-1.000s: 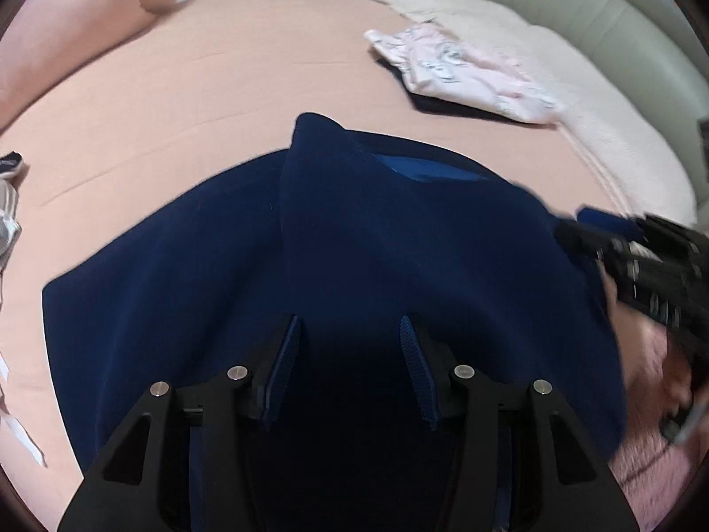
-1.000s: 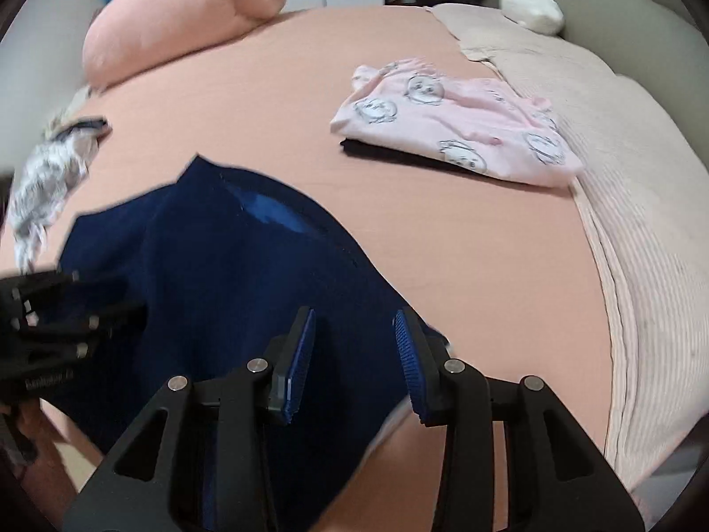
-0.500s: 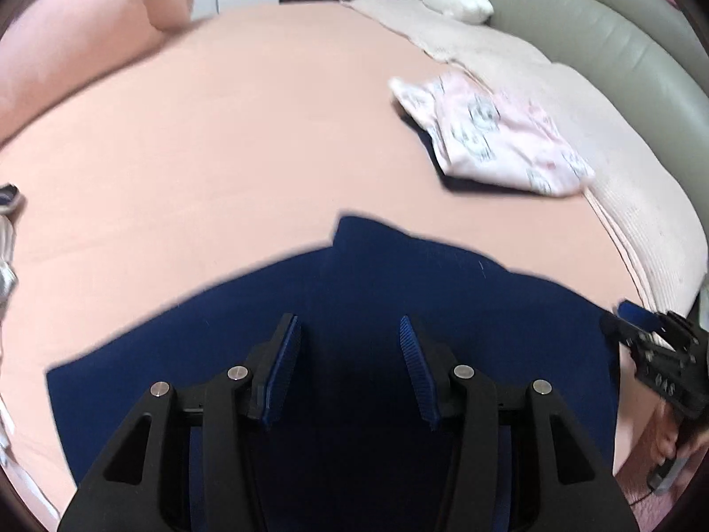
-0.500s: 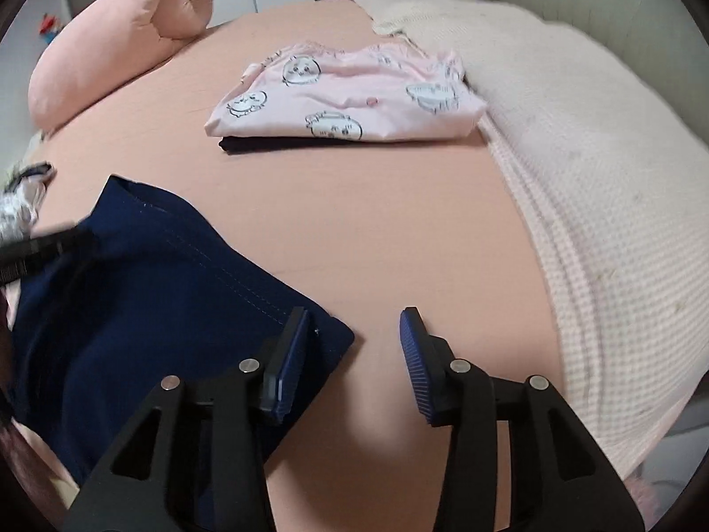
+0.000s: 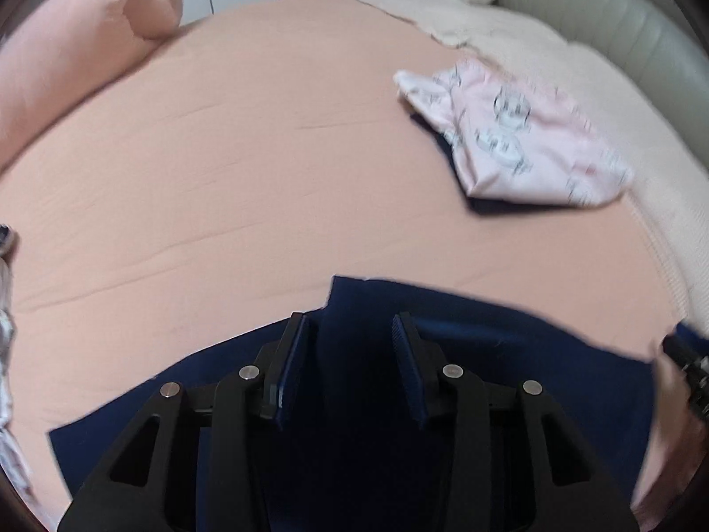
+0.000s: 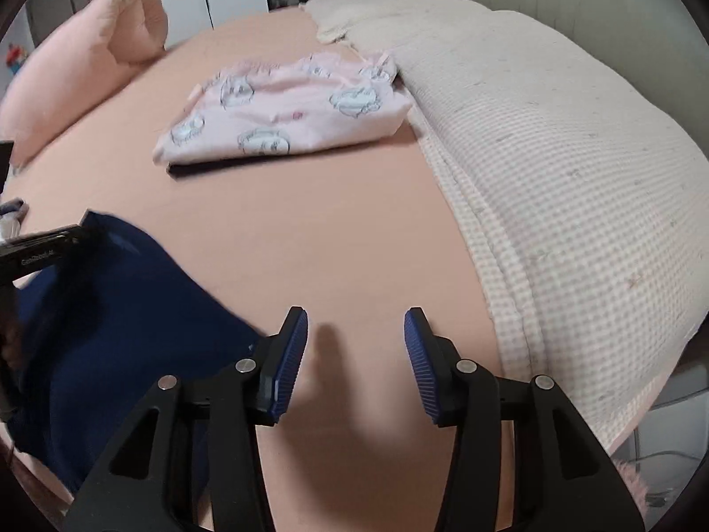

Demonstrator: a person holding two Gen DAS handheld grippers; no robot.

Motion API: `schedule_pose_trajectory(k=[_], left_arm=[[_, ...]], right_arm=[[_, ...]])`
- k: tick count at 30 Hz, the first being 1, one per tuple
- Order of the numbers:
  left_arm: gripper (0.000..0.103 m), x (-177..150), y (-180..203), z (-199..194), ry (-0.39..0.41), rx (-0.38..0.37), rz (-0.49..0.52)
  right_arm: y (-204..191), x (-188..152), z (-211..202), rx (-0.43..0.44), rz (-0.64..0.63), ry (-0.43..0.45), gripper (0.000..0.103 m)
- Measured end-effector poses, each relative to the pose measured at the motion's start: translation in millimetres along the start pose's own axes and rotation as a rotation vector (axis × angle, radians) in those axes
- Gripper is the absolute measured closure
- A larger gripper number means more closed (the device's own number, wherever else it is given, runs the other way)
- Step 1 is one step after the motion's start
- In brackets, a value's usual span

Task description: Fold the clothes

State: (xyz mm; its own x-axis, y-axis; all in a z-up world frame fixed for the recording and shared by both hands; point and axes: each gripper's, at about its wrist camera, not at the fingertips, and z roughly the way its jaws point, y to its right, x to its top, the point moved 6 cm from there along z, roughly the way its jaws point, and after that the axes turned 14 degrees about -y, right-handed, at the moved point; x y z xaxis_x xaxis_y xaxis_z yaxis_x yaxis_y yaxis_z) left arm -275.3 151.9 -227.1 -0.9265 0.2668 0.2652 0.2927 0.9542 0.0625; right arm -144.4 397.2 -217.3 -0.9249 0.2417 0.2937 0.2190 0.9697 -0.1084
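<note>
Right wrist view: both grippers' jaws gape empty beside navy garment [image 6: 111,332].

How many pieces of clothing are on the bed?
3 clear: navy garment nearest, pink printed garment folded atop a dark one. Patterned fabric at the left edge may be another.

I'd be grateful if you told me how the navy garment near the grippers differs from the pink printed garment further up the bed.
The navy garment is plain dark blue; the pink printed garment is pale with cartoon faces. The navy one lies directly on the sheet at the near edge, below the open left gripper; the pink one sits on a dark folded piece beside the waffle blanket. Both lie flat on the bed.
</note>
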Motion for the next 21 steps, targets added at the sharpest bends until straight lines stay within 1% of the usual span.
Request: schedule_pose_trajectory(k=[1, 2, 3, 4, 5, 8, 9, 10, 11, 12, 14, 16, 18, 19, 20, 21], left_arm=[[0.062, 0, -1, -2, 0.003, -0.013, -0.012], [0.062, -1, -1, -3, 0.006, -0.02, -0.021], [0.062, -4, -3, -4, 0.008, -0.002, -0.019], [0.061, -8, -5, -6, 0.008, 0.022, -0.012], [0.061, -12, -8, -7, 0.007, 0.042, -0.006], [0.061, -21, -16, -7, -0.011, 0.03, -0.001], [0.061, -22, -16, -6, -0.015, 0.029, -0.006], [0.065, -23, -14, -6, -0.015, 0.023, 0.013], [0.076, -21, -10, -7, -0.008, 0.026, 0.031], [0.094, -19, -5, -8, -0.001, 0.028, 0.05], [0.094, -14, 4, -9, 0.016, 0.032, 0.082], [0.094, -6, 10, -15, 0.05, 0.026, 0.088], [0.094, 1, 13, -13, 0.056, 0.004, 0.08], [0.092, 5, 14, -10, 0.054, -0.006, 0.077], [0.09, 7, 15, 0, 0.033, -0.013, 0.078], [0.082, 5, 15, 11, -0.002, -0.016, 0.083]], right_arm=[[2, 0, 0, 0.075, 0.016, -0.012, 0.056], [0, -1, 4, 0.172, 0.032, -0.043, 0.054], [-1, -2, 8, 0.257, 0.048, -0.073, 0.051], [-3, -5, 12, 0.295, 0.058, -0.105, 0.05], [-7, -7, 17, 0.302, 0.053, -0.127, 0.048], [-24, -9, 15, 0.228, -0.034, -0.102, 0.047], [-30, -10, 15, 0.193, -0.066, -0.089, 0.056], [-36, -10, 14, 0.157, -0.098, -0.077, 0.066], [-41, -11, 15, 0.11, -0.132, -0.063, 0.082], [-46, -10, 15, 0.043, -0.171, -0.048, 0.085], [-51, -9, 8, 0.038, -0.196, -0.02, 0.093], [-45, -7, -1, 0.04, -0.18, 0.019, 0.095], [-33, -5, -1, 0.06, -0.131, 0.02, 0.095], [-27, -4, 2, 0.078, -0.101, 0.007, 0.095], [-20, -4, 9, 0.081, -0.066, -0.021, 0.093], [-19, -5, 19, 0.066, -0.056, -0.059, 0.081]])
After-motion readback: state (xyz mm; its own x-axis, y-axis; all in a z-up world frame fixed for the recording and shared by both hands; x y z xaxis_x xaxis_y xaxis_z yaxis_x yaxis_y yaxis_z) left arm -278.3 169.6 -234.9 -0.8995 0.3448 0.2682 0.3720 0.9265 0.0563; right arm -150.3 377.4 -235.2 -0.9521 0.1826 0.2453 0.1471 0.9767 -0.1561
